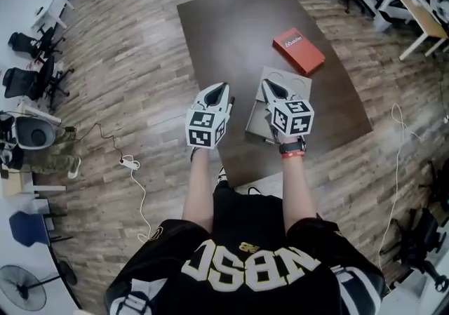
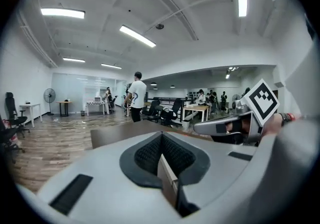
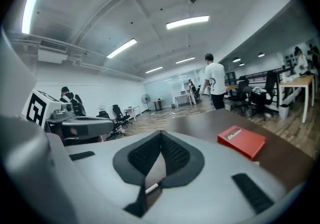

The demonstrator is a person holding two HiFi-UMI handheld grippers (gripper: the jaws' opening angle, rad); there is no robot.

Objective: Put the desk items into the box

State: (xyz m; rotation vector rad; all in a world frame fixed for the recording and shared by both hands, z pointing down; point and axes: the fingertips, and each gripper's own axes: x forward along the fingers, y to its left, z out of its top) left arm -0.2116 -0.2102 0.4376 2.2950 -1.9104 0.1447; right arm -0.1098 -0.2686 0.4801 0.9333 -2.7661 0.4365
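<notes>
The table (image 1: 231, 33) is wide, dark and mostly bare, so there is open room over its far and left parts for swinging either arm. Floor surrounds it, with chairs and desks well apart. Its near edge runs just in front of the person, and its right edge lies near the grey box (image 1: 300, 84).

That flat grey box sits at the near right of the table, partly under the right gripper. It looks like a shallow tray, though the view is too coarse to be sure it is open. The red pack (image 1: 299, 51) lies beyond it, near its far corner and apart from it, square on the table and clear all round.

The left gripper (image 1: 223, 89) hovers over bare table left of the box, its jaws pressed together with nothing in them. The right gripper (image 1: 269, 85) hangs over the box, its jaws likewise together and empty.

A thin pen-like thing (image 1: 270, 140) lies at the box's near edge.

No pick has begun. To do it well, the right jaws should spread before descending, then straddle the pack's narrow side, lift it clear, and carry it the short way back. The pen sits close to the table's near edge, so it is best approached from above to avoid nudging it off.
</notes>
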